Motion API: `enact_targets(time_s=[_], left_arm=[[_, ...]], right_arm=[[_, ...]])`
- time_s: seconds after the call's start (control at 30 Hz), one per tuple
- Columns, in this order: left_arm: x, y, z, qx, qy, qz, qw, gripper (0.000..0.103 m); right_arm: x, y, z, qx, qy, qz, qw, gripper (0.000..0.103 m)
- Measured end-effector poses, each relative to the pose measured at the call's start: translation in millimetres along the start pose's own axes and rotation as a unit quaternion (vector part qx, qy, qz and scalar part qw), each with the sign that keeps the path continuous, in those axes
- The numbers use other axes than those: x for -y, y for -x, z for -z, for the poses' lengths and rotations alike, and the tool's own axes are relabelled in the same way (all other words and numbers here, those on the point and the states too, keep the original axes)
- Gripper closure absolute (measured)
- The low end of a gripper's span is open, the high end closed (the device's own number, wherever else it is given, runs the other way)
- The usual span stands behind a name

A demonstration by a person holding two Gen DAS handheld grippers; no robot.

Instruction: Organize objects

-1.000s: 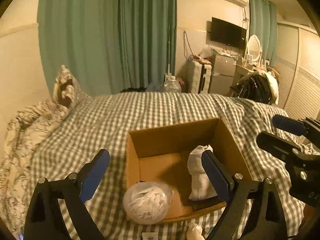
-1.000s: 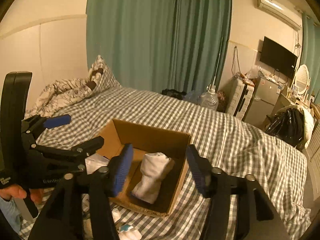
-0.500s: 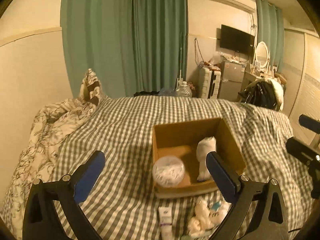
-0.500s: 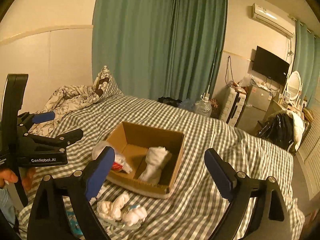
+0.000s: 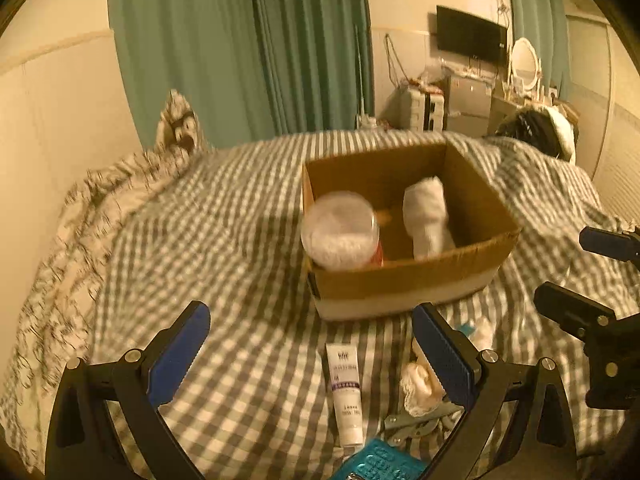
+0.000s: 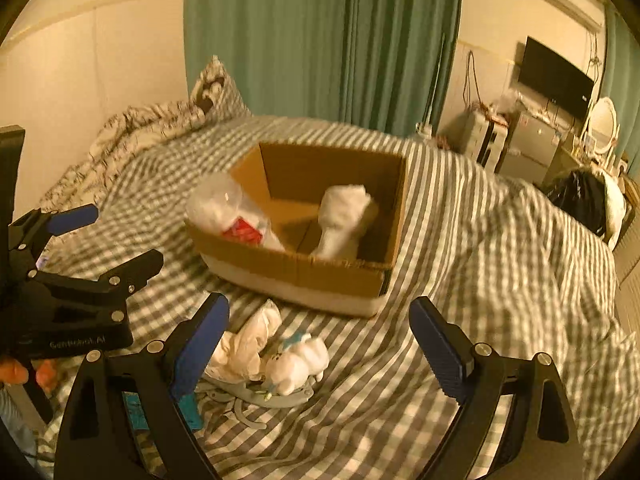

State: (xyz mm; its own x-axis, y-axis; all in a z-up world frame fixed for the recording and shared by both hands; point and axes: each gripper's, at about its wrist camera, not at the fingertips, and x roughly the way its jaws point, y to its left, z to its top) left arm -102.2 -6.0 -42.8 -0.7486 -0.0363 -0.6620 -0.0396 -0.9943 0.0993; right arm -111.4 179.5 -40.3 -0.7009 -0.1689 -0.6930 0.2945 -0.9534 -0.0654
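Jaws of both grippers gape empty, pulled back from the cardboard box [image 5: 404, 280], where the plastic bag [image 5: 340, 230] now rests.

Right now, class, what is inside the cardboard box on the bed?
The cardboard box holds a clear bag of white stuff with a red patch, leaning on its left wall, and a rolled white cloth. The floor under both is hidden.

We see the right gripper [image 6: 318, 340] with jaws spread wide above a pile of white socks [image 6: 276, 352] on the checked bedspread [image 6: 480, 280]; beyond it a cardboard box [image 6: 304, 268] contains a clear plastic bag [image 6: 224, 208] and a rolled white cloth [image 6: 342, 220], with the left gripper [image 6: 116, 236] at left
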Motion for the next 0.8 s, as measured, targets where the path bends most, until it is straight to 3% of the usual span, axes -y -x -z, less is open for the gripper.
enact_targets(time_s=[0.1, 0.27, 0.4, 0.47, 0.6, 0.8], left_arm=[[-3, -17, 10, -0.021, 0.010, 0.012, 0.9997, 0.001], [-1, -48, 29, -0.062, 0.009, 0.018, 0.9979, 0.014], [4, -68, 42, -0.097, 0.011, 0.034, 0.9946, 0.018], [7, -81, 51, -0.122, 0.011, 0.042, 0.9916, 0.028], [19, -92, 62, -0.151, -0.016, 0.038, 0.9877, 0.037], [28, -100, 72, -0.182, -0.036, 0.052, 0.9813, 0.069]], right_arm=[[4, -16, 7, -0.016, -0.006, -0.001, 1.000, 0.011], [11, -44, 20, -0.051, -0.025, -0.002, 0.998, 0.011], [13, -58, 29, -0.072, -0.031, -0.006, 0.997, 0.011], [12, -63, 31, -0.078, -0.033, -0.009, 0.996, 0.011], [7, -73, 38, -0.093, -0.024, -0.004, 0.995, 0.011], [0, -92, 47, -0.129, -0.014, -0.005, 0.991, 0.011]])
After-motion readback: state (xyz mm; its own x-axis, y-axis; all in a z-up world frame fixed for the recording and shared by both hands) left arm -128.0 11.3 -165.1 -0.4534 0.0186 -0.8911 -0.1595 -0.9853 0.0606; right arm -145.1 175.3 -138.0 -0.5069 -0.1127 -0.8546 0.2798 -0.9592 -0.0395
